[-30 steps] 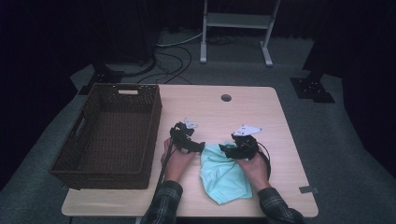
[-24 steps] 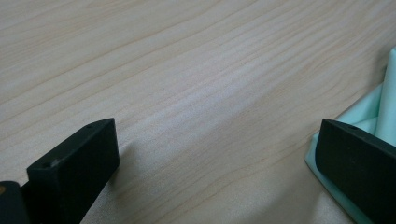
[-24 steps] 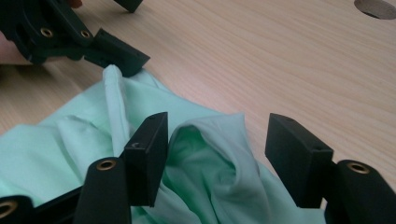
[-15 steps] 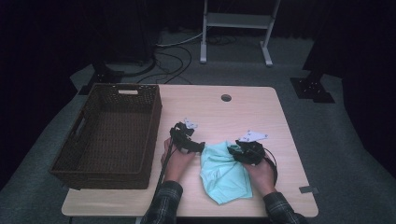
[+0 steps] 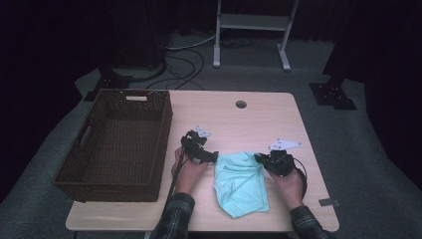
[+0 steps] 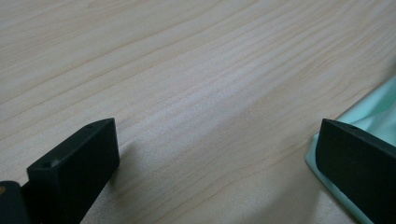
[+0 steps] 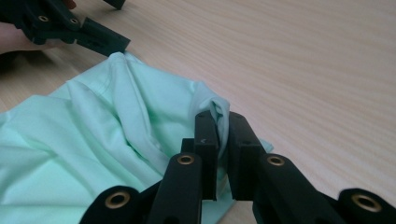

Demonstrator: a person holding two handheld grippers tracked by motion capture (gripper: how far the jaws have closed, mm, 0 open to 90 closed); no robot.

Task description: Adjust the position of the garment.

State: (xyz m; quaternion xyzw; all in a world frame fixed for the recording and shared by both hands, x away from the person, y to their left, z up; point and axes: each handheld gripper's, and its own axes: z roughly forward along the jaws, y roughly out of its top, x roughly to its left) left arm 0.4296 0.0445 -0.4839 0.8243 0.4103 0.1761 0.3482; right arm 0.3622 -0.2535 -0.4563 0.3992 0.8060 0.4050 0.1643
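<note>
A: Checking the right tool (image 7: 223,128) first. State?

B: Its jaws have just been closing and now pinch a raised fold of the mint-green cloth (image 5: 241,183). In the right gripper view the fold stands up between the two black jaws, at centre frame.

A: Cloth position?

B: High view: lower centre of the frame, lying crumpled on the table (image 5: 259,124), between the two hands. Its top edge runs from one tool to the other; the rest hangs toward the bottom edge of the frame.

A: Left tool (image 5: 215,157)?

B: Jaws wide apart. In the left gripper view one jaw sits at lower left over bare wood, the other at lower right over the cloth's edge (image 6: 373,112). Whether that jaw touches the cloth, cannot tell. Nothing is clamped.

A: Does the right gripper view confirm that?

B: Yes, the left tool appears at upper left there, one jaw tip at the cloth's far corner.

A: Other items?

B: Brown wicker basket (image 5: 79,164), left half of the high view, on the table, just beside the left hand (image 5: 188,168). Right hand (image 5: 288,183) at lower right, behind its tool.
</note>
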